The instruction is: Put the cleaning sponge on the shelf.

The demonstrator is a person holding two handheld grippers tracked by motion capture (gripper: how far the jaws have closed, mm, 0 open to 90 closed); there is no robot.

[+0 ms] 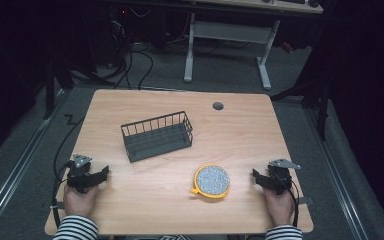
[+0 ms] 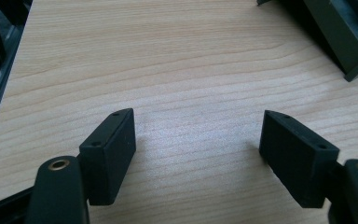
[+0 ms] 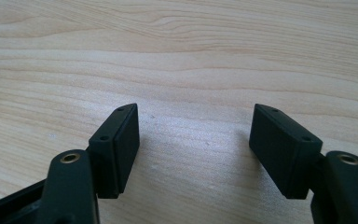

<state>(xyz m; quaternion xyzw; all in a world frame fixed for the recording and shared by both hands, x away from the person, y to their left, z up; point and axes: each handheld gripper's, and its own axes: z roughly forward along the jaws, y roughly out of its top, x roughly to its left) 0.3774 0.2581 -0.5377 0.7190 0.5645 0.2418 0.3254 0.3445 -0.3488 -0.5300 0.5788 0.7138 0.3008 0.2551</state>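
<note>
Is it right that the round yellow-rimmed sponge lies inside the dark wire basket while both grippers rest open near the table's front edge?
Not quite: the high view shows the sponge on the bare table, in front of the basket. The left gripper and right gripper do rest open.

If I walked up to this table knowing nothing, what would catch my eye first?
Probably the round yellow-rimmed scrubber with its speckled grey face, lying on the wooden table towards the near edge, right of middle. Behind it, nearer the centre, sits an empty dark wire basket. At the near corners a person's hands rest with the left gripper and right gripper, both open, holding nothing.
</note>
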